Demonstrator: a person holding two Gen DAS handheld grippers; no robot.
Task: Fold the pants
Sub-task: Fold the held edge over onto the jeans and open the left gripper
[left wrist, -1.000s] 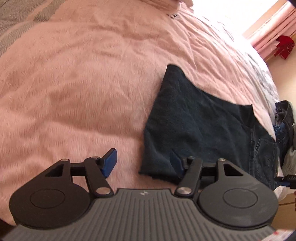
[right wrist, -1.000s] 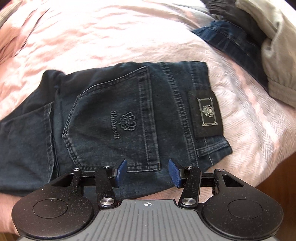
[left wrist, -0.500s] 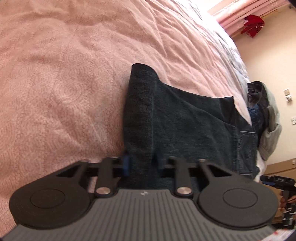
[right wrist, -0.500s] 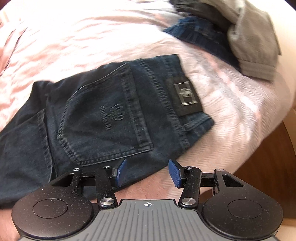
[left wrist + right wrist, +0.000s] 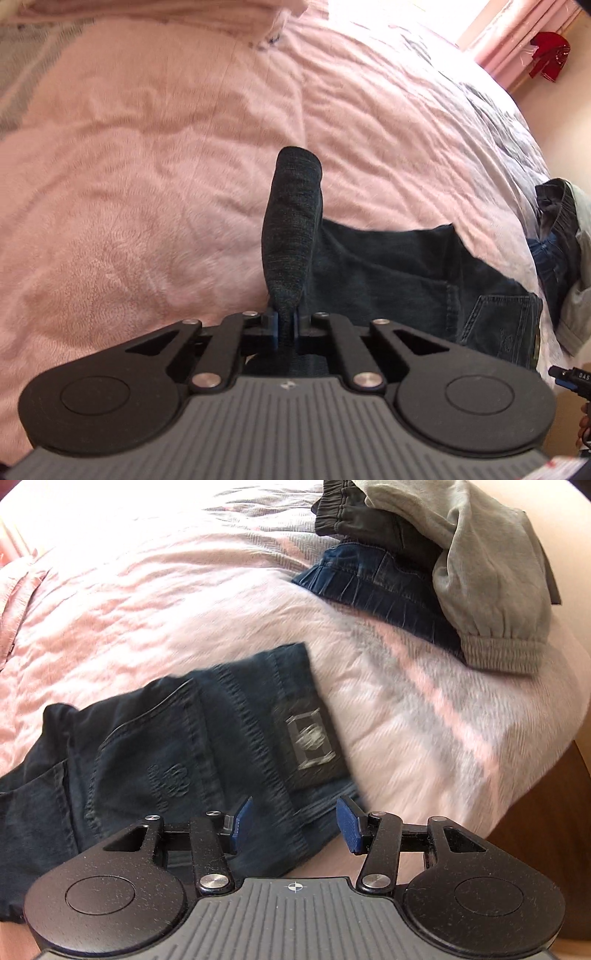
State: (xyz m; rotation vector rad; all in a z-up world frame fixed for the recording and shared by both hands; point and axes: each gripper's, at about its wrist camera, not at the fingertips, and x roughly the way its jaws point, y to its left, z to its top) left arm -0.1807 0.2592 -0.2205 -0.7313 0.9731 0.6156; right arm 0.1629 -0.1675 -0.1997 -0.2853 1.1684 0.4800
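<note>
The left gripper (image 5: 284, 326) pinches the dark blue denim pants' (image 5: 388, 273) folded end at lower centre. The right gripper (image 5: 293, 825) hangs spread over the waistband; thick denim could slip free mid-fold.

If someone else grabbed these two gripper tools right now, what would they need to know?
Left gripper: shut on the jeans, holding their folded leg end lifted off the bed.
Right gripper: open, empty, hovering over the waistband near the bed's edge.
Jeans lie flat, back pocket up, already folded at least once.
Left to do: carry the lifted end over toward the waistband, lay it down, smooth it.
A pile of other clothes sits beyond; whether those need folding, I cannot tell.
</note>
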